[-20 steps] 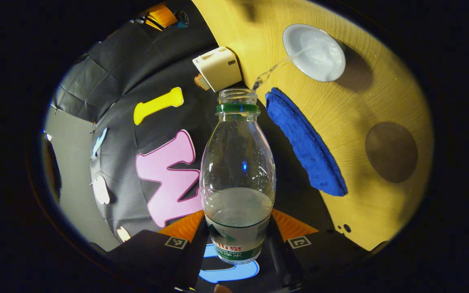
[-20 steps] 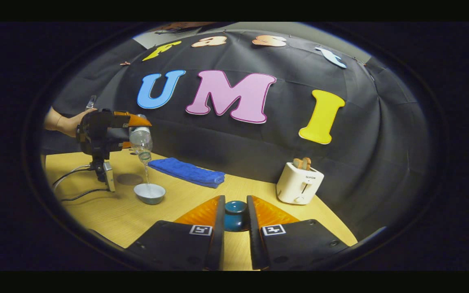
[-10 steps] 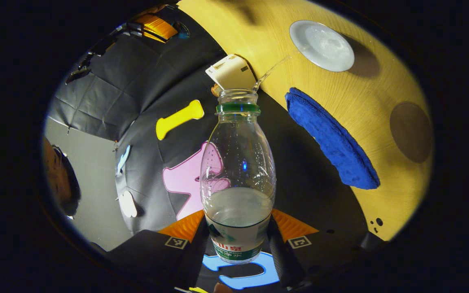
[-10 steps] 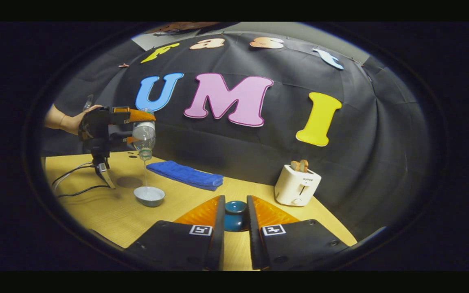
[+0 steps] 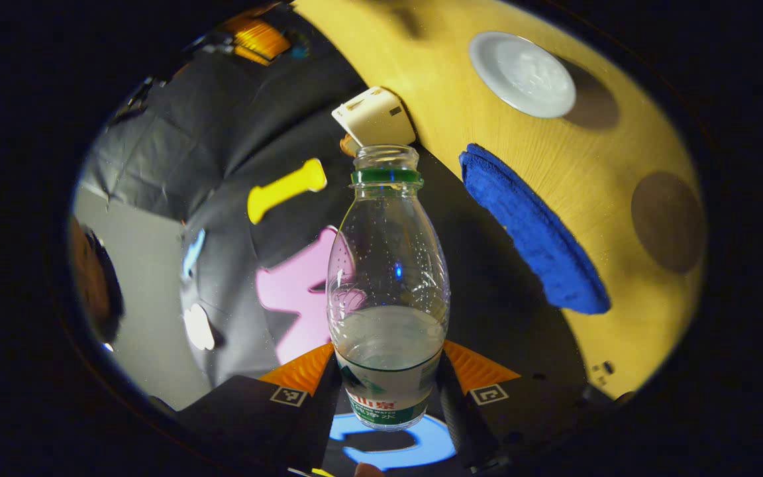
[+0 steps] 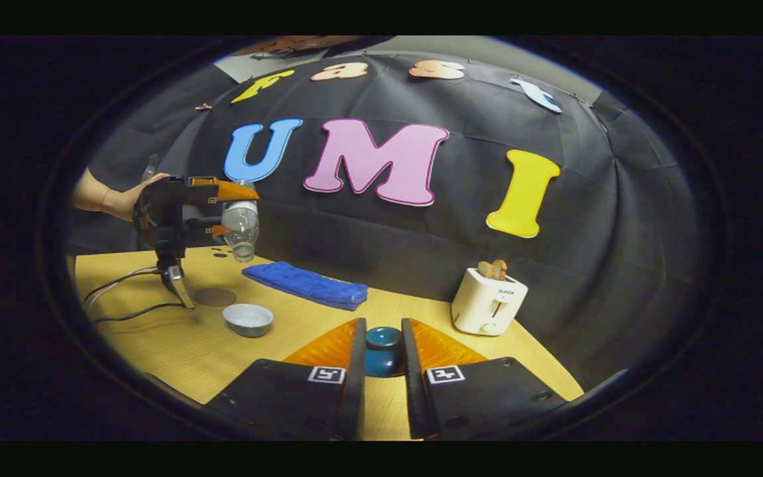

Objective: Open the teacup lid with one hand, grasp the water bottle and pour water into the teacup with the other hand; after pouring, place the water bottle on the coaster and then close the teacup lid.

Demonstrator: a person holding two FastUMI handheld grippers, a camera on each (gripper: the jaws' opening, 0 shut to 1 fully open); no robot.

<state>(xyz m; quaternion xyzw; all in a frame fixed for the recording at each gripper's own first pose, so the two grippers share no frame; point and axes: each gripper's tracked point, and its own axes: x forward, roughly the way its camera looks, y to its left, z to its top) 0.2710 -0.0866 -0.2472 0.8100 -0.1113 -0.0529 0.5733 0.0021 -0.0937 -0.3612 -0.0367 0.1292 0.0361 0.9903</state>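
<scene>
In the left gripper view my left gripper is shut on an uncapped clear water bottle with a green neck ring, part full. The white teacup lies open on the wooden table, water in it, and the round brown coaster lies beside it. In the right gripper view my right gripper is shut on the dark teal teacup lid, held over the table. Farther left there, the left gripper holds the bottle tilted, mouth down, above the teacup and coaster.
A folded blue towel lies along the back of the table and a white toaster with bread stands at the right. Black cables trail at the left edge. A person's hand holds the left gripper.
The stream of water from the bottle into the teacup has stopped. The left gripper has lifted the bottle higher and tipped it back.
</scene>
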